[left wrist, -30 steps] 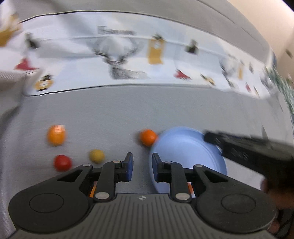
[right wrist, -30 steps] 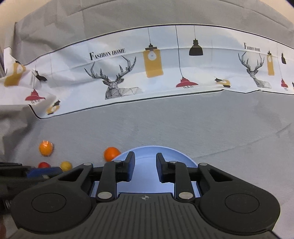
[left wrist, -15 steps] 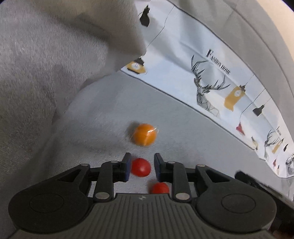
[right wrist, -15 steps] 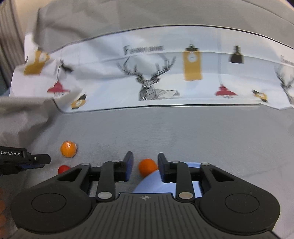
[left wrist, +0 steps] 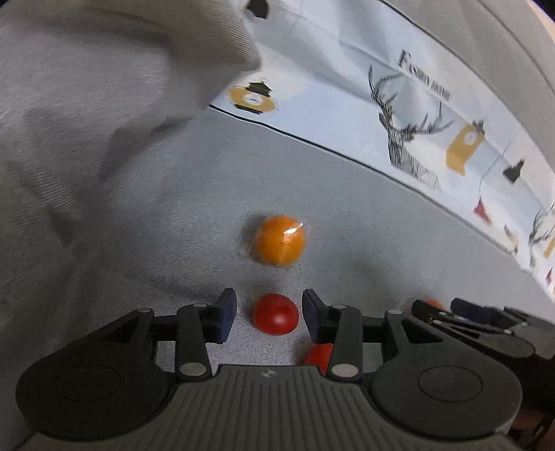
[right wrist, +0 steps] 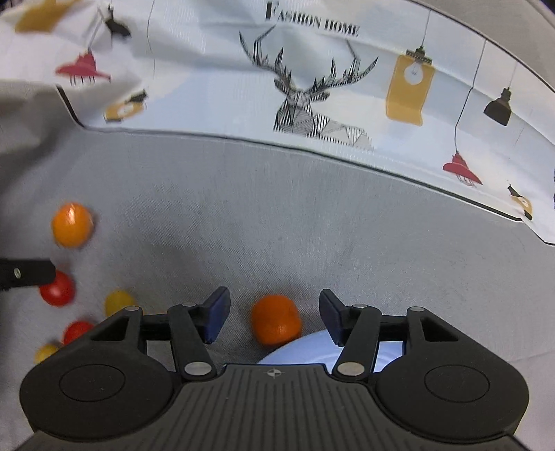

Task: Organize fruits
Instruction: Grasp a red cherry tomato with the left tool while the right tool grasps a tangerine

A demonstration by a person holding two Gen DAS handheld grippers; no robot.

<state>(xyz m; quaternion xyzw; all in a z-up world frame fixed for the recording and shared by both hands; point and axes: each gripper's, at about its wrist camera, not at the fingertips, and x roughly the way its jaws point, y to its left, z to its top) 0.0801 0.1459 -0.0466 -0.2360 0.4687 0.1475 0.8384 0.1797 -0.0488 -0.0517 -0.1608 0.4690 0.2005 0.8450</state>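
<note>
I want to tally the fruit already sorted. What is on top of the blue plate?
The bare part of the blue plate holds nothing; an orange fruit sits beside its rim. The right gripper body covers the rest.

Black left gripper (left wrist: 269, 316), black right gripper (right wrist: 274, 319), ribbed grey housing, blue-padded jaws, silver pivot screws

White printed cloth strip w/ deer, lamp & clock motifs (right wrist: 215, 104): black serif caps "FASHION HOME" (right wrist: 312, 22), printed above the line-drawn deer head, right wrist view. Same strip in left wrist view (left wrist: 347, 90): same wording (left wrist: 425, 78) beside the antlers, blurred and tilted, only partly legible. No other text, nos. or brand marks legible in either view.
</note>
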